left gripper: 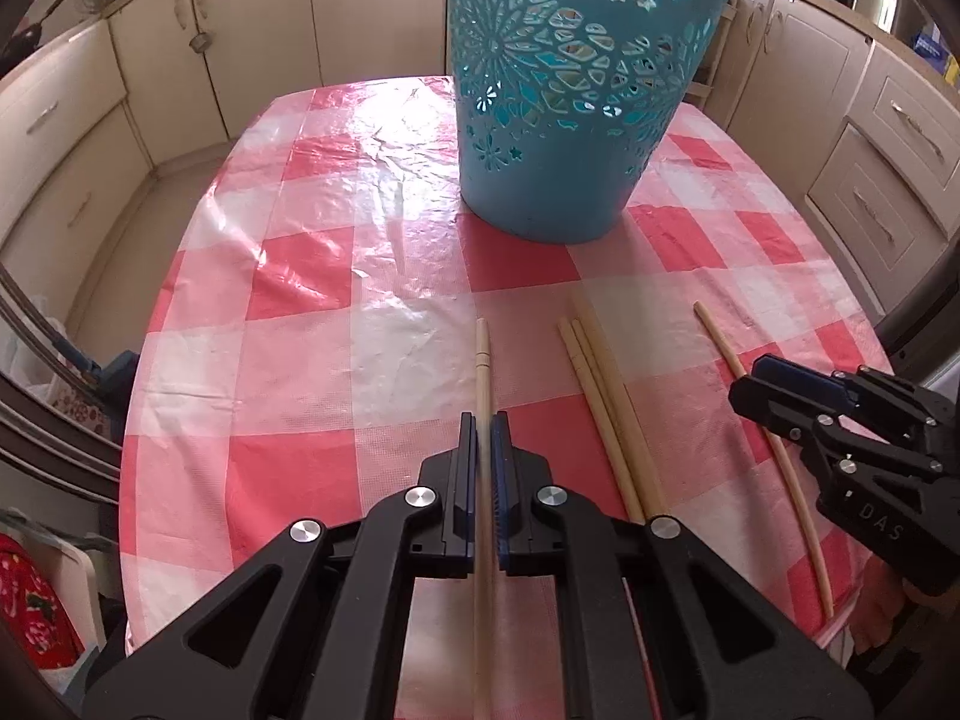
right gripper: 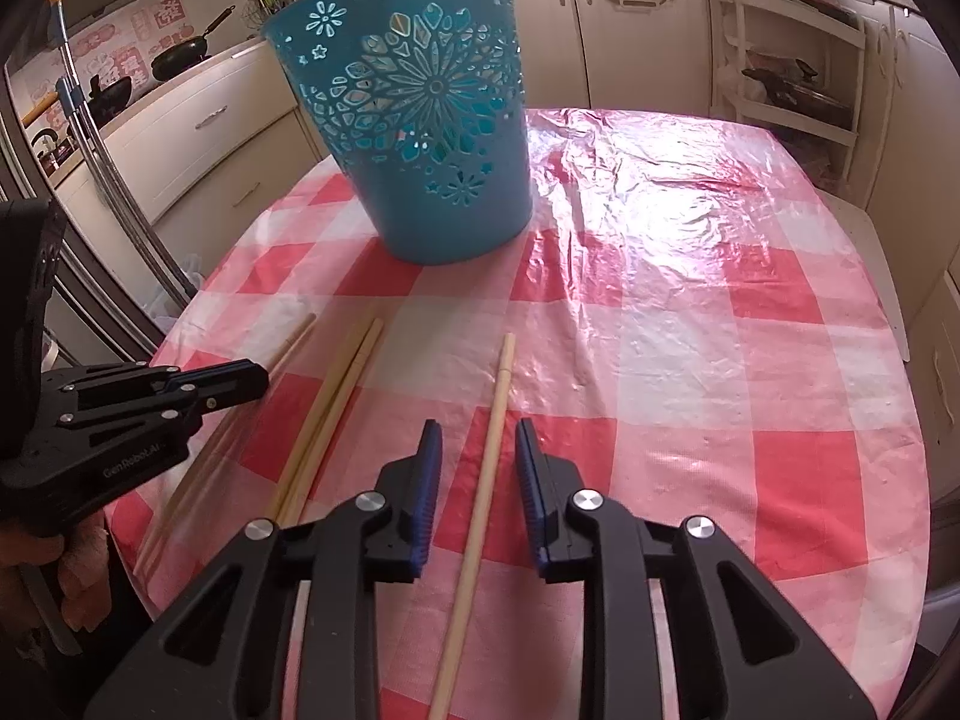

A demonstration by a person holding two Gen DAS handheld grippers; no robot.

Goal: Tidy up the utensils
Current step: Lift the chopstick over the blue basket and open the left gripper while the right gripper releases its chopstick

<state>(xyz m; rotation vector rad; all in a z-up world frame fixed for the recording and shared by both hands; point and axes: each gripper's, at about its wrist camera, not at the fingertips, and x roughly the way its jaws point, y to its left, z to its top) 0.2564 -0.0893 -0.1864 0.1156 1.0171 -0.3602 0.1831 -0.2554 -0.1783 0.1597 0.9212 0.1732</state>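
Pale wood chopsticks lie scattered on the near half of the table (right gripper: pixel 690 276), which is covered by a red, pink and white checked plastic cloth.

Left gripper (left gripper: pixel 484 429): fingers (left gripper: pixel 465 456) clenched on one chopstick (left gripper: pixel 483 360). The stick runs straight down the midline between the blue pads; its tip projects forward past the fingertips and its rear end passes back between the black arms. In the right wrist view the same gripper (right gripper: pixel 255 377) sits at the left edge, over the leftmost stick on the cloth. Cannot tell whether the held stick is lifted or touching the cloth.

Right gripper (right gripper: pixel 478 438): fingers (right gripper: pixel 429 468) released, spread apart. A single chopstick (right gripper: pixel 489 450) lies on the cloth between them, along the centre line, touching neither pad. Its far tip reaches past the fingertips; its near end runs under the gripper body. In the left wrist view this gripper (left gripper: pixel 747 384) is at the right edge, above that stick.

Between the two grippers: a bundle of chopsticks (left gripper: pixel 600 396), side by side and touching, roughly parallel to the others.

Teal plastic basket (right gripper: pixel 420 120) with cut-out flower pattern stands upright on the far part of the table, well apart from all sticks. Its contents cannot be made out.
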